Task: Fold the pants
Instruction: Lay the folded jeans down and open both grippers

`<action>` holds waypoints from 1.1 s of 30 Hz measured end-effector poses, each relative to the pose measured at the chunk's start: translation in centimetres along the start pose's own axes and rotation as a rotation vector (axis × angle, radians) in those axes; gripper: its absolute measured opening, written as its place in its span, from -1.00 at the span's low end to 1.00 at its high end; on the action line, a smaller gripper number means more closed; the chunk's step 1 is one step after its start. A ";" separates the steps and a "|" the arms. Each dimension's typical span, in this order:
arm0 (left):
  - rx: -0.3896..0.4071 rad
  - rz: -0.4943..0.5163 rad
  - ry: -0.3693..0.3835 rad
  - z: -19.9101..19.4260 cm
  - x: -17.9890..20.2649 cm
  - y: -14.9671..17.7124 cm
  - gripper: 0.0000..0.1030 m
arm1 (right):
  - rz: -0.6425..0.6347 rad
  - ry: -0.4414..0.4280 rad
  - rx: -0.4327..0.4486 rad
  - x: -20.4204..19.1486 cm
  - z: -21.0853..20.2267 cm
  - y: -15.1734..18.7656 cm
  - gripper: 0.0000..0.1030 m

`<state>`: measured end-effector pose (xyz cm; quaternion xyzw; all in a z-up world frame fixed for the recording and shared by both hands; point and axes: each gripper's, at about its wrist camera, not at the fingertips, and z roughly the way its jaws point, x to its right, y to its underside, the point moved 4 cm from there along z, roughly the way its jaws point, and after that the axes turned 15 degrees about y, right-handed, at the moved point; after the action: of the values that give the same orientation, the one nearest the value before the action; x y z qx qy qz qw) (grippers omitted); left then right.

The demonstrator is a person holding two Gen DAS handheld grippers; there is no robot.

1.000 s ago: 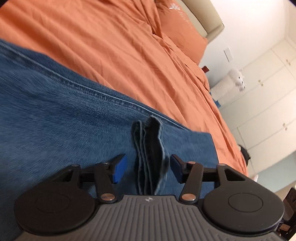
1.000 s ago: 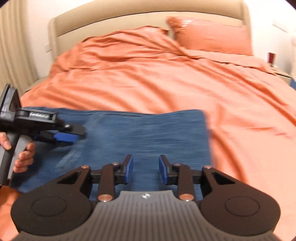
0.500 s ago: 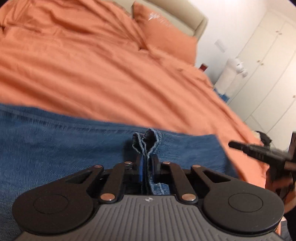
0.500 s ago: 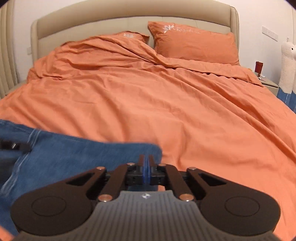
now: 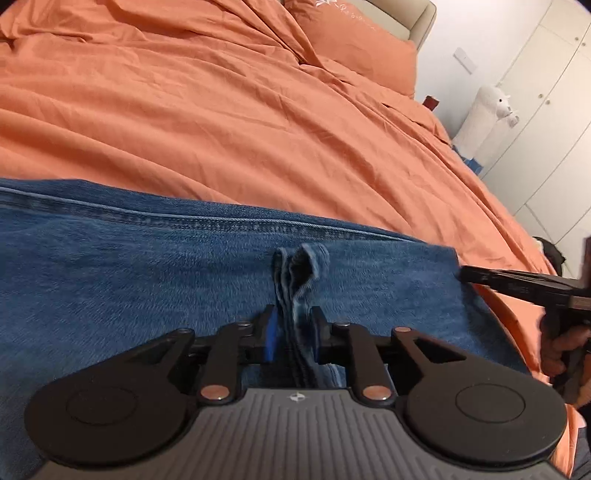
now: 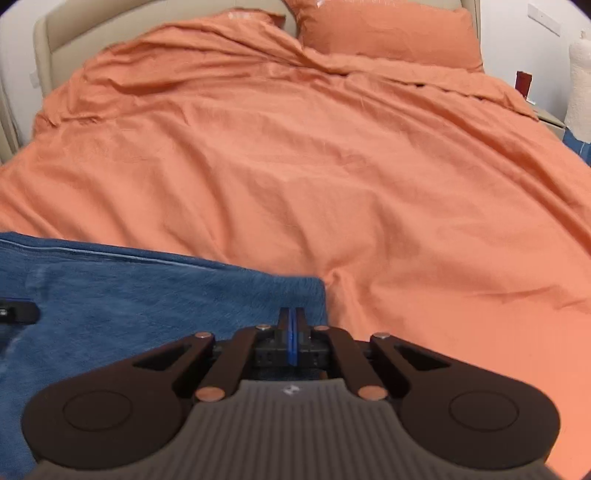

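Since a second ago my right gripper (image 6: 291, 325) has clenched empty by the jeans' (image 5: 147, 288) 3 o'clock corner; my left gripper (image 5: 293, 332), its jaws just easing apart, pinches a denim fold (jeans on the orange bed (image 5: 221, 110)).

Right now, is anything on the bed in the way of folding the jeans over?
Nothing visible is. The jeans lie flat on the orange duvet, which is bare all the way up to the pillows. The left tongs already pinch a bunch of denim, and the right tongs are shut at the jeans' edge.
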<state>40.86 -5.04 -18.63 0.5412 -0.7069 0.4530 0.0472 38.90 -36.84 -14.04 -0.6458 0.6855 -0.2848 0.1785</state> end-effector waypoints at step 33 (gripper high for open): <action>0.027 0.106 -0.169 -7.3 4.3 5.6 -0.39 | 0.026 -0.066 0.095 0.2 -12.2 12.9 -0.65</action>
<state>31.42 -3.09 -15.25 0.5398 -0.7298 0.4173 -0.0438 21.27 -35.08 -12.61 -0.6368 0.6733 -0.2931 0.2352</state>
